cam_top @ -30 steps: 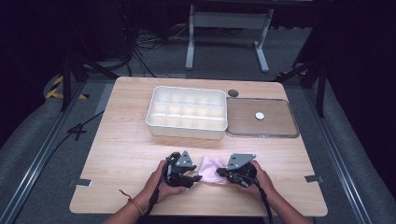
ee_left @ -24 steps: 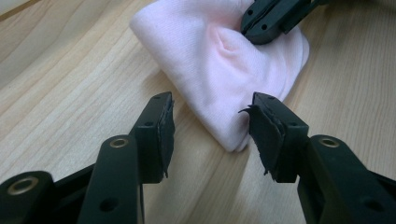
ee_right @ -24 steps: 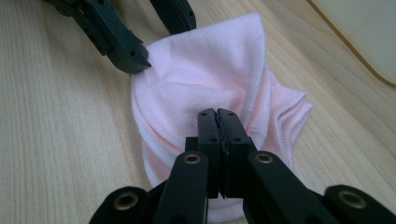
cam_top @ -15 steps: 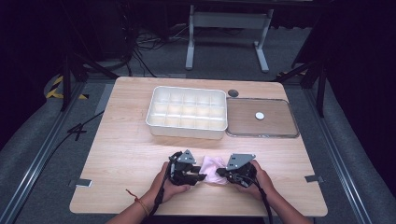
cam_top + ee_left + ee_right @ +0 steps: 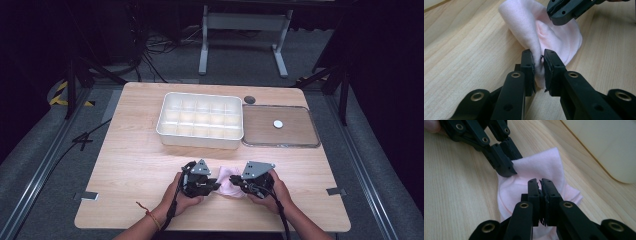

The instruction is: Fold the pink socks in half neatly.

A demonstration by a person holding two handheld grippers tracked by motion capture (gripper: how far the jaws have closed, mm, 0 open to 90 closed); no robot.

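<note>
High view first, reading across from the left: my left tongs (image 5: 212,186) sit low on the pale wooden bench (image 5: 135,170), and just to their right lies the small pale pink knitted sock (image 5: 229,181), bunched up between both tools near the front edge. Left gripper view shows those tongs (image 5: 538,66) have just been closing, and a fold of the pink fabric (image 5: 541,32) is now pinched between the pads. Further right, my right tongs (image 5: 239,182) meet the sock from the other side; in the right gripper view they (image 5: 540,187) are clenched on the sock's (image 5: 541,167) edge, with a sliver of fabric showing between the jaws.

So both grips look secured, which I judge to be the early part of the job. Nothing has been lifted, spread or carried yet. Beyond the sock, the white plastic compartment tray (image 5: 200,137) stands towards the far side with its cells apparently bare, and right of it the clear flat lid (image 5: 280,134) lies beside it, off the tray. Moving the sock there would be all that is left, I reckon
</note>
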